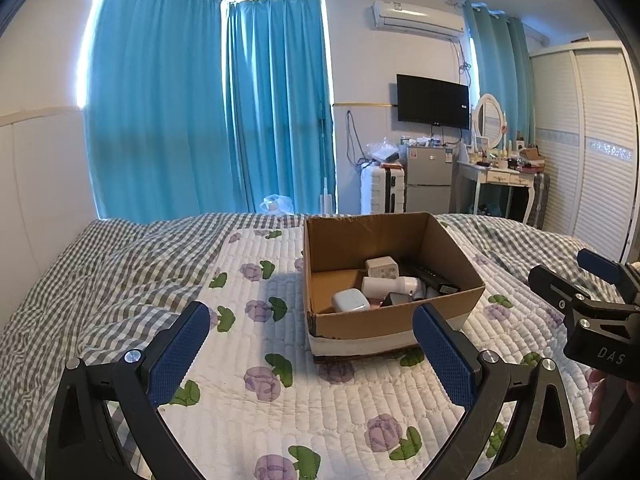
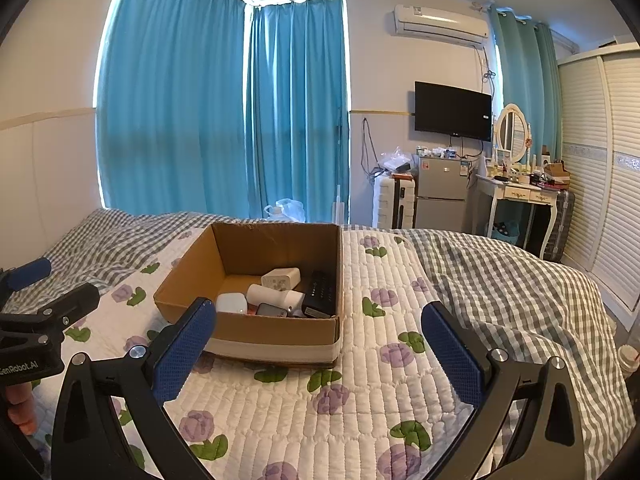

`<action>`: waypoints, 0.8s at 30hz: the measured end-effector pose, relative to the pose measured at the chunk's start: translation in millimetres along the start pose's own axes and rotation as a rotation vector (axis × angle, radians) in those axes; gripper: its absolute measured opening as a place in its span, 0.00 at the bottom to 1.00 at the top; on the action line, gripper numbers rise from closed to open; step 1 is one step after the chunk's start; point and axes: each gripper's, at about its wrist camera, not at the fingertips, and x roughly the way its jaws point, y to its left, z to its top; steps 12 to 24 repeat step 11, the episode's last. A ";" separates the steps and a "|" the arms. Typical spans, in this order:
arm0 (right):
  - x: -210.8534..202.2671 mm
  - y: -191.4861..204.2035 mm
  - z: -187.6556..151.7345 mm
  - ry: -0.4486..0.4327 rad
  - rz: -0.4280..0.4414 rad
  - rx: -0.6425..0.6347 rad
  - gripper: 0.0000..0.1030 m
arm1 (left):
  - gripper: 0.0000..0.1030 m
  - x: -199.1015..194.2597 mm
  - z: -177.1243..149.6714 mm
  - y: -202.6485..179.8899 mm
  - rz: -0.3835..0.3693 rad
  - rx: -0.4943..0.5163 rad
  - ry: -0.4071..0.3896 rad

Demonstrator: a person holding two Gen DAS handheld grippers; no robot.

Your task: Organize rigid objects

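Note:
An open cardboard box [image 1: 452,248] [image 2: 188,268] sits on the bed's floral quilt. Inside lie a white charger plug [image 1: 382,268] [image 2: 281,278], a white cylinder-shaped device [image 1: 394,285] [image 2: 276,295], a white earbud case [image 1: 350,301] [image 2: 231,303], a black remote [image 2: 320,294] [image 1: 434,276] and a small dark item [image 2: 272,310]. My left gripper [image 1: 310,350] is open and empty, just in front of the box. My right gripper [image 2: 318,352] is open and empty, in front of the box's right part. Each gripper shows at the edge of the other's view.
The quilt [image 1: 280,400] [image 2: 380,380] lies over a grey checked bedsheet [image 1: 100,272] [image 2: 520,292]. Beyond the bed stand blue curtains [image 1: 200,112], a small fridge [image 1: 428,178], a white suitcase [image 1: 380,190], a dressing table [image 1: 500,176] and a wardrobe [image 1: 592,140].

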 end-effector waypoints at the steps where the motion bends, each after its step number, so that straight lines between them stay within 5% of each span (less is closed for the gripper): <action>1: 0.2 0.4 -0.4 0.002 -0.002 -0.001 1.00 | 1.00 -0.1 0.2 0.3 0.000 -0.001 -0.001; 24: 1.1 4.5 -3.0 0.013 -0.006 -0.017 1.00 | 1.00 0.4 -1.3 2.4 -0.002 -0.006 0.001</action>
